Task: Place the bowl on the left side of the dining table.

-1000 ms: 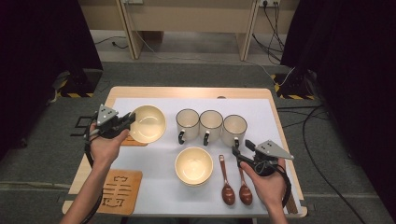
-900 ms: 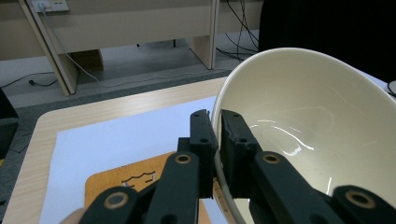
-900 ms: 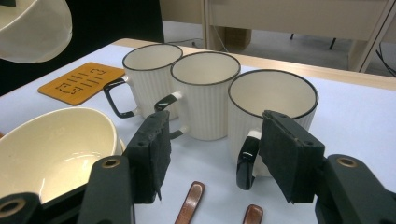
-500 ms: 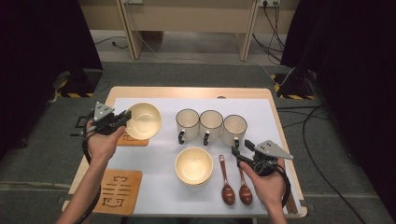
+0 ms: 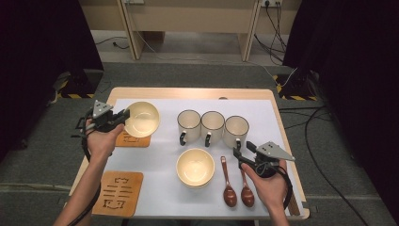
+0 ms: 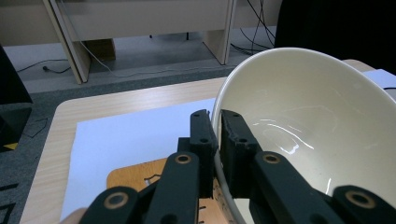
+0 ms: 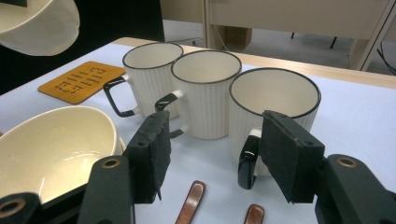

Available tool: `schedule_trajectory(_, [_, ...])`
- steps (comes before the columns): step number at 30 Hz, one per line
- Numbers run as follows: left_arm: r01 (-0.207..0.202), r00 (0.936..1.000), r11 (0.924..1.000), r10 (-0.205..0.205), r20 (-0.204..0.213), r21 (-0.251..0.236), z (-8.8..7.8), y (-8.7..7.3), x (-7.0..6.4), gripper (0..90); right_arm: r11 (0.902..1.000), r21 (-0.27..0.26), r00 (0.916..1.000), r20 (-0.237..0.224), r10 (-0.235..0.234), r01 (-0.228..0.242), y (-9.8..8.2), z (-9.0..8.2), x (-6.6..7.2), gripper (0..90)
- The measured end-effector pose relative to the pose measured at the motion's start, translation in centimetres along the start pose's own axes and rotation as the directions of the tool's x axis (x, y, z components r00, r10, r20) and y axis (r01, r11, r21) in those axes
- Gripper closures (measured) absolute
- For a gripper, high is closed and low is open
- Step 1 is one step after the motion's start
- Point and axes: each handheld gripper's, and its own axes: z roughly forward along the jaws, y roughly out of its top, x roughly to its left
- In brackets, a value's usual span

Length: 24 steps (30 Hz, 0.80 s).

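My left gripper (image 5: 123,115) is shut on the rim of a cream bowl (image 5: 141,118), one jaw inside the rim and one outside. It holds the bowl tilted above a wooden coaster (image 5: 134,140) at the table's left. In the left gripper view the bowl (image 6: 303,126) rises to the right of the gripper (image 6: 215,121). My right gripper (image 5: 241,153) stands open at the front right with nothing between its jaws. In the right gripper view that gripper (image 7: 217,133) faces three ribbed white mugs (image 7: 271,102).
A second cream bowl (image 5: 195,167) sits at the front centre of the white mat (image 5: 164,188). Two wooden spoons (image 5: 229,181) lie right of it. The three mugs (image 5: 212,125) stand in a row mid-table. Another coaster (image 5: 117,193) lies at the front left.
The left gripper has carried the bowl a little to the left over the coaster. The right hand has kept still.
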Motion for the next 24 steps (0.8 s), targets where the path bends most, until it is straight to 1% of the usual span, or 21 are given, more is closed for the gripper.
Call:
schedule_trajectory(5, [0.007,1.0,0.9999,-0.007,-0.006,0.011,0.4,-0.1,0.5,82.8,1.0,-0.007,1.0,-0.002,-0.002,0.002,0.0,0.1,0.0,43.5])
schedule_trajectory(7, [0.01,0.9998,0.9998,-0.01,-0.014,0.017,0.7,-0.1,0.9,82.8,1.0,-0.007,1.0,-0.001,-0.001,0.001,0.0,0.2,0.0,43.5])
schedule_trajectory(13, [0.018,0.9995,0.9995,-0.018,-0.026,0.025,1.2,-0.2,1.4,82.8,1.0,0.001,1.0,0.002,0.002,-0.002,-0.1,0.2,0.0,43.5])
schedule_trajectory(20, [0.04,0.9986,0.998,-0.038,-0.038,0.05,2.3,-0.5,2.3,82.8,1.0,0.0,1.0,0.005,0.001,-0.001,-0.1,0.1,-0.1,43.5])
schedule_trajectory(24, [0.053,0.9974,0.9967,-0.05,-0.053,0.061,3.0,-0.8,2.8,82.8,1.0,0.002,1.0,0.006,0.001,-0.001,-0.2,0.2,-0.2,43.5])
